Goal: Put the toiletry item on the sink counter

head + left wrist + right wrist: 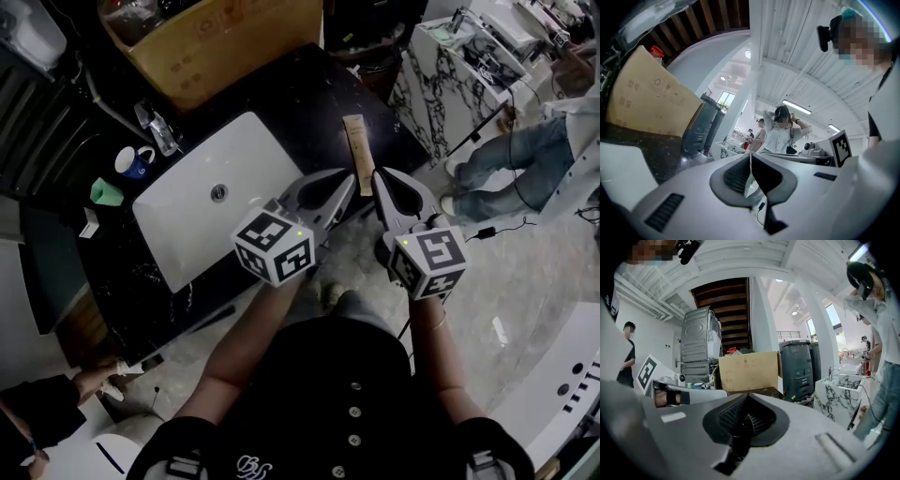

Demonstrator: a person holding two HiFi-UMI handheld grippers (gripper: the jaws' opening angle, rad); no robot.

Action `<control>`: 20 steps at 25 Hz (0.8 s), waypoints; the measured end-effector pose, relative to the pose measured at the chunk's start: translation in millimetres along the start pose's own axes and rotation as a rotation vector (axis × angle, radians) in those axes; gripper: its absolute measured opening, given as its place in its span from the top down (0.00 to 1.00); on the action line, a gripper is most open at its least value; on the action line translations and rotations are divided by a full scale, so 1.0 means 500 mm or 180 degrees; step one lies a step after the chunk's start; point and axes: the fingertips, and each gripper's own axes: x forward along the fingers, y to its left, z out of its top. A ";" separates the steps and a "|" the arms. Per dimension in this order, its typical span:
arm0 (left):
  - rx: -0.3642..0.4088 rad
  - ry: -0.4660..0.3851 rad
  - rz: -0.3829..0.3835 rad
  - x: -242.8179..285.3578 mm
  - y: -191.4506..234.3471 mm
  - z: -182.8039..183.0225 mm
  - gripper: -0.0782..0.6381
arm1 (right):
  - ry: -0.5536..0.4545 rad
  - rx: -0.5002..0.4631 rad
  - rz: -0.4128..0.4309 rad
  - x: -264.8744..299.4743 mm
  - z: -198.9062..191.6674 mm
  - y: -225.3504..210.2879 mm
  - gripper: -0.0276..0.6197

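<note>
A tan toiletry tube (356, 145) lies flat on the black sink counter (309, 103), to the right of the white basin (178, 230). Its near end sits between the tips of my two grippers. My left gripper (348, 179) is just left of that end, its jaws shut with nothing seen between them (750, 157). My right gripper (378, 176) is just right of it, also shut and empty (747, 397). Both gripper views look out level across the room, so neither shows the tube. I cannot tell whether either tip touches the tube.
A cardboard box (216, 37) stands at the back of the counter. A faucet (156, 127), a blue mug (135, 161) and a green item (106, 192) sit left of the basin. A marble-fronted unit (450, 89) and a person in jeans (525, 159) are to the right.
</note>
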 end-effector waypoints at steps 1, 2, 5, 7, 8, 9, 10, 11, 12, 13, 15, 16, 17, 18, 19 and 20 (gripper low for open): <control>0.0003 -0.0010 -0.0006 -0.001 -0.002 0.002 0.87 | -0.0012 0.0004 0.0026 -0.002 -0.001 0.002 0.95; 0.0002 -0.0014 -0.0018 -0.001 -0.005 0.002 0.87 | -0.0016 0.0014 0.0050 -0.005 -0.002 0.004 0.95; 0.0021 0.0010 -0.0082 0.002 -0.021 -0.006 0.87 | -0.0021 0.0029 0.0063 -0.010 -0.006 0.008 0.95; 0.0038 0.0019 -0.0118 0.004 -0.029 -0.007 0.87 | -0.0021 0.0005 0.0044 -0.012 -0.004 0.006 0.95; 0.0062 0.0029 -0.0130 0.004 -0.032 -0.008 0.87 | -0.0021 -0.0014 0.0032 -0.012 -0.003 0.005 0.95; 0.0102 0.0048 -0.0141 0.004 -0.035 -0.009 0.87 | -0.0020 -0.0030 0.0020 -0.014 -0.001 0.004 0.95; 0.0146 0.0073 -0.0155 0.003 -0.038 -0.010 0.87 | -0.0021 -0.0039 0.0009 -0.015 0.001 0.003 0.95; 0.0182 0.0096 -0.0173 0.003 -0.040 -0.012 0.87 | -0.0023 -0.0041 -0.0001 -0.018 0.003 0.002 0.95; 0.0203 0.0110 -0.0192 0.003 -0.043 -0.012 0.87 | -0.0027 -0.0037 -0.0008 -0.020 0.004 0.001 0.95; 0.0211 0.0113 -0.0208 0.003 -0.045 -0.011 0.87 | -0.0032 -0.0033 -0.0016 -0.023 0.006 0.000 0.95; 0.0199 0.0101 -0.0226 0.002 -0.047 -0.008 0.87 | -0.0040 -0.0026 -0.0036 -0.027 0.007 -0.002 0.95; 0.0189 0.0098 -0.0233 0.002 -0.047 -0.007 0.87 | -0.0042 -0.0023 -0.0050 -0.029 0.006 -0.003 0.95; 0.0183 0.0102 -0.0243 0.001 -0.047 -0.008 0.87 | -0.0043 -0.0022 -0.0064 -0.030 0.006 -0.004 0.95; 0.0184 0.0113 -0.0255 0.001 -0.047 -0.009 0.87 | -0.0048 -0.0024 -0.0074 -0.030 0.006 -0.004 0.95; 0.0187 0.0124 -0.0265 0.001 -0.047 -0.011 0.87 | -0.0055 -0.0030 -0.0079 -0.029 0.007 -0.001 0.95; 0.0191 0.0130 -0.0271 0.001 -0.046 -0.011 0.87 | -0.0064 -0.0042 -0.0078 -0.028 0.010 0.002 0.95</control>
